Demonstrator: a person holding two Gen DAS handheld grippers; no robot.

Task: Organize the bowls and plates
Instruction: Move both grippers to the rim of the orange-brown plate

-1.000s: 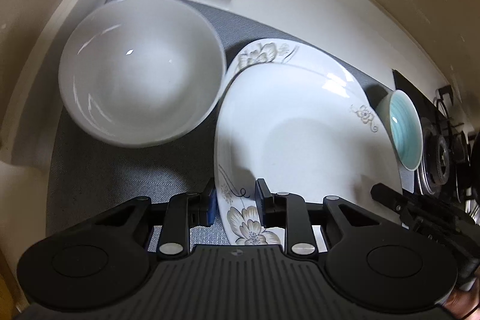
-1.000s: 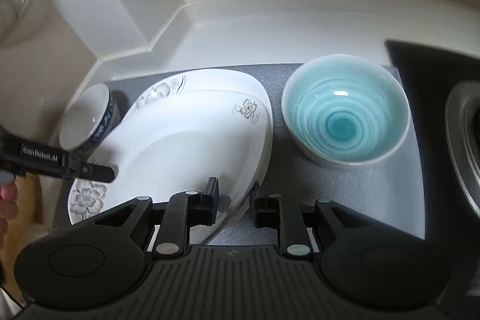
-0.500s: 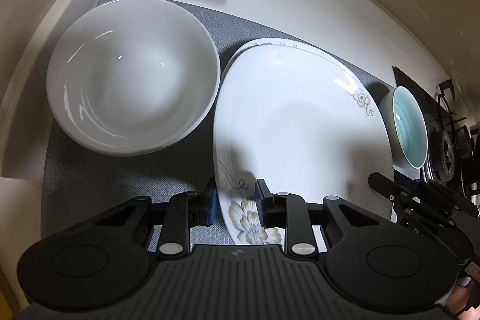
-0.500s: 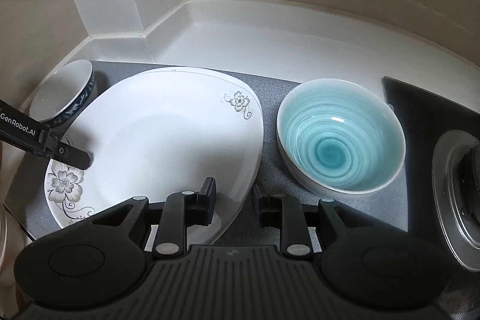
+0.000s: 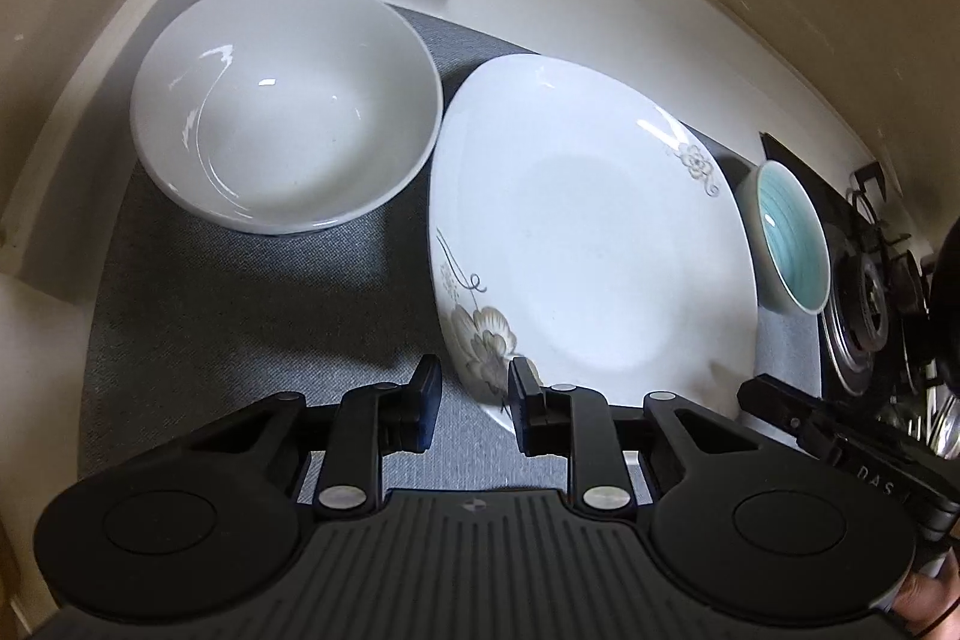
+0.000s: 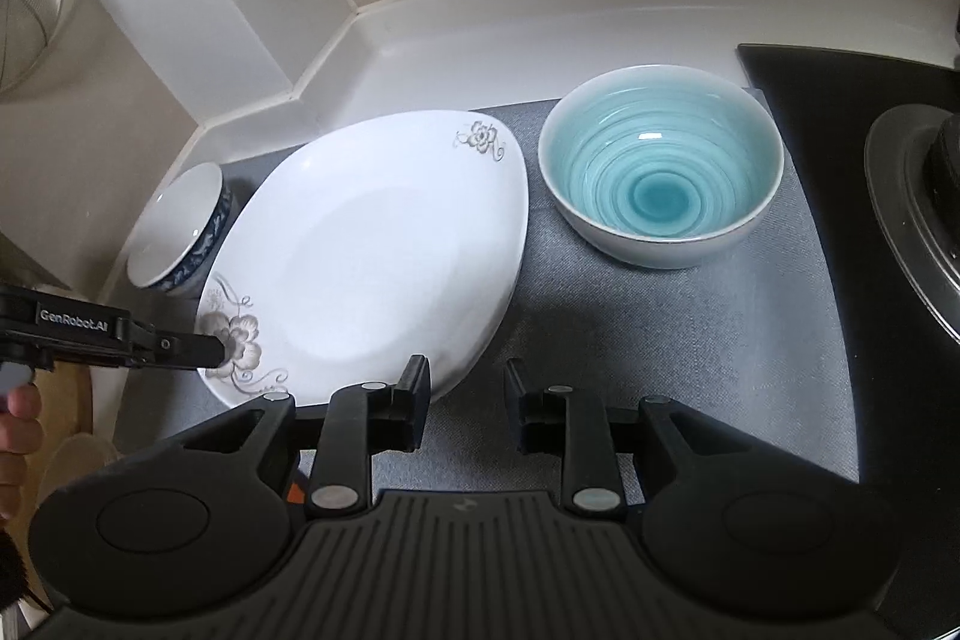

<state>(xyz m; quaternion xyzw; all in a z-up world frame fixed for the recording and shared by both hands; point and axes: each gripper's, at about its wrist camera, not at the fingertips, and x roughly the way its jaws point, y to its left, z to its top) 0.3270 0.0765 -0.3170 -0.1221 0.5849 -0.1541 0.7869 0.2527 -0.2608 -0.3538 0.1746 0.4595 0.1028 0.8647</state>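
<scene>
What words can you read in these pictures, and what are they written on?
"GenRobot.AI": white letters on the side of the left gripper, seen in the right wrist view.
"DAS": pale letters on the body of the right gripper, seen in the left wrist view; more letters may follow but are cut off.
The floral plate, white bowl and teal bowl show patterns only, no words.

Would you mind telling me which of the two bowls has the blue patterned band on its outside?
The white-lined bowl at the left of the floral plate. The other, the turquoise bowl on the plate's right, has a plain pale outside.
</scene>
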